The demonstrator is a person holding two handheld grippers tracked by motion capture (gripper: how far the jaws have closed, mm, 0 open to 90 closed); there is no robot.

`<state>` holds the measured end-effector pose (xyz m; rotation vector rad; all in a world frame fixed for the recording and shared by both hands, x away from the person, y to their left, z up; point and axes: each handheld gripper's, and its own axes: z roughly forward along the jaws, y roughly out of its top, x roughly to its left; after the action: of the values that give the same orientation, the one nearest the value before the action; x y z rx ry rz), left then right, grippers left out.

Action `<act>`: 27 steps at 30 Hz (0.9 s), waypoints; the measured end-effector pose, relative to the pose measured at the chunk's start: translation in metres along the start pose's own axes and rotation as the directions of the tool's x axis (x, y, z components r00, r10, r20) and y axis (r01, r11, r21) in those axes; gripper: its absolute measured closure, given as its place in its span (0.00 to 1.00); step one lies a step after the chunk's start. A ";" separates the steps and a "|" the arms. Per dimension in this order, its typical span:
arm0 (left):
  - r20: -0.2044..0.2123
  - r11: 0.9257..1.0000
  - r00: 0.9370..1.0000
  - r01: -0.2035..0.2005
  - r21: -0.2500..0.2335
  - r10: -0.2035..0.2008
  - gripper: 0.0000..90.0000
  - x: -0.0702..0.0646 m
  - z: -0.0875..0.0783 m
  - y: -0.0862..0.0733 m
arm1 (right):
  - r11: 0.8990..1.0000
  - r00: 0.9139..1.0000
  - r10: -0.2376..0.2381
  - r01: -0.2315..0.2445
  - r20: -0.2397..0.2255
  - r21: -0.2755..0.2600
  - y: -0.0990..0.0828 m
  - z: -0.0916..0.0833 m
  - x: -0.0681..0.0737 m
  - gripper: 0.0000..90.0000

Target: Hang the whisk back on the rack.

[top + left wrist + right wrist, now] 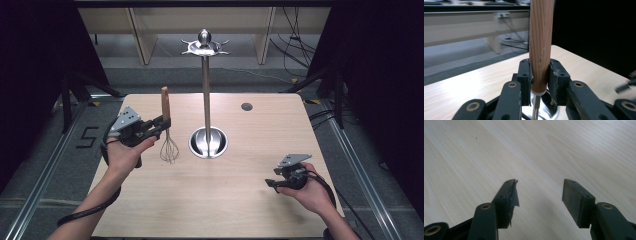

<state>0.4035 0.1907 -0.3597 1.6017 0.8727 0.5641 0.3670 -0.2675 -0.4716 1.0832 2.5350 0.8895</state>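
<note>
The left gripper (161, 123) pinches a whisk (167, 131) by its wooden handle (541, 47) — in the left gripper view both black pads press against the lower end of the handle, just above the pale collar where the wire stem begins. The whisk stands upright, handle at the top and wire loops (170, 149) hanging below the jaws, over the left half of the light wooden table (240, 210). From the high view alone it cannot be told whether the loops touch the tabletop.

Just to the right of the whisk stands a metal utensil stand (206, 85): a round shiny base (208, 142), a tall thin pole and a crown of hooks (205, 46) at the top, all bare.

The right gripper (271, 184) rests low over the table near its right front corner, well apart from the whisk — its jaws spread, with bare wood between them in the right gripper view.

On the floor left of the table a marking that looks like a "5" (87, 137) can be read. A small dark round disc (246, 106) sits in the tabletop near the far edge.
</note>
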 end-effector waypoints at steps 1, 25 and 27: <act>-0.042 1.000 0.999 -0.001 -0.002 0.001 0.81 -0.002 0.000 0.003 | 1.000 1.000 -0.019 0.020 0.012 -0.023 0.000 0.001 -0.002 0.51; -0.312 0.996 0.950 -0.031 -0.078 0.005 0.81 -0.026 0.013 0.038 | 1.000 1.000 0.007 -0.007 -0.001 -0.022 0.000 0.000 0.000 0.51; -0.314 0.996 0.949 -0.030 -0.079 0.004 0.81 -0.027 0.014 0.038 | 1.000 1.000 -0.001 0.001 0.003 -0.027 0.000 0.000 -0.001 0.51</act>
<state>0.4064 0.1585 -0.3227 1.4668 1.0559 0.8736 0.3675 -0.2678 -0.4721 1.0741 2.5140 0.9185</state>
